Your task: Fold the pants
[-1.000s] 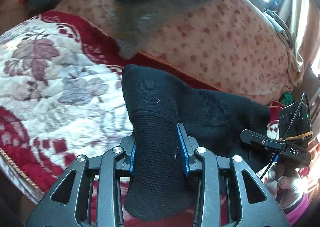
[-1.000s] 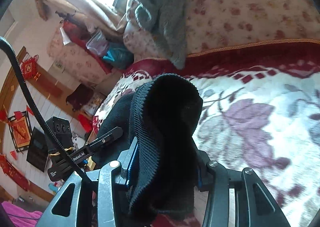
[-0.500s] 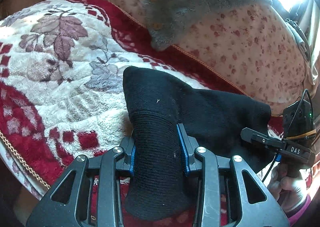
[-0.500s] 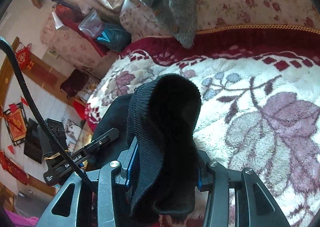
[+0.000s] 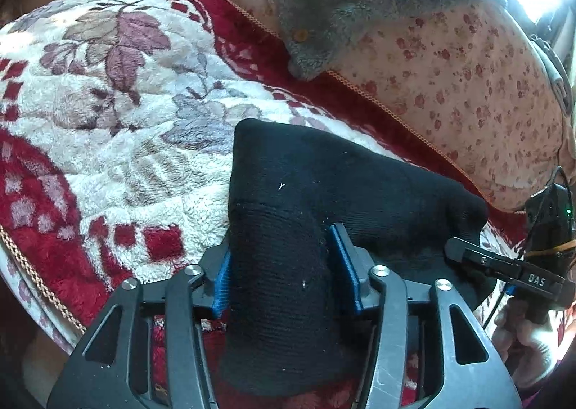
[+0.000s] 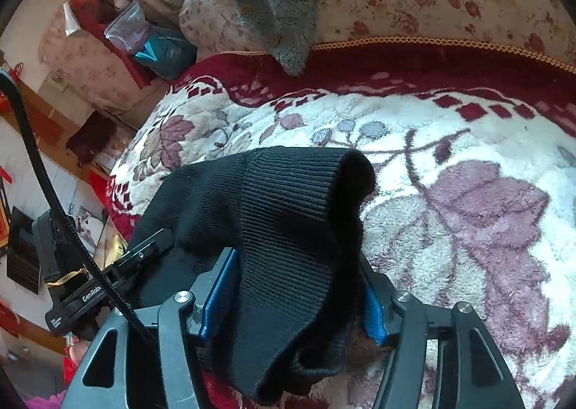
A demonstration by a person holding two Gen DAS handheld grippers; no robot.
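— Surface? Floral red-and-white blanket (image 5: pixel 118 128), grey garment (image 5: pixel 338 13) at 12 o'clock.
— Pants? Black pants (image 5: pixel 345 185), centre, stretched between left gripper (image 5: pixel 284 265) and right gripper (image 6: pixel 291 301); both fingers clamp ribbed fabric.

Plush red-and-white floral blanket (image 5: pixel 108 128) covering the bed, grey fleece garment (image 5: pixel 345 2) overlapping its border

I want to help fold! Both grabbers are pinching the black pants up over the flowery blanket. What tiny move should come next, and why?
Probably lower both ends together onto the blanket. The left gripper and the right gripper are each shut on a ribbed end of the black pants, and the cloth between them hangs bunched above the blanket. It likely needs laying flat before any fold will hold.
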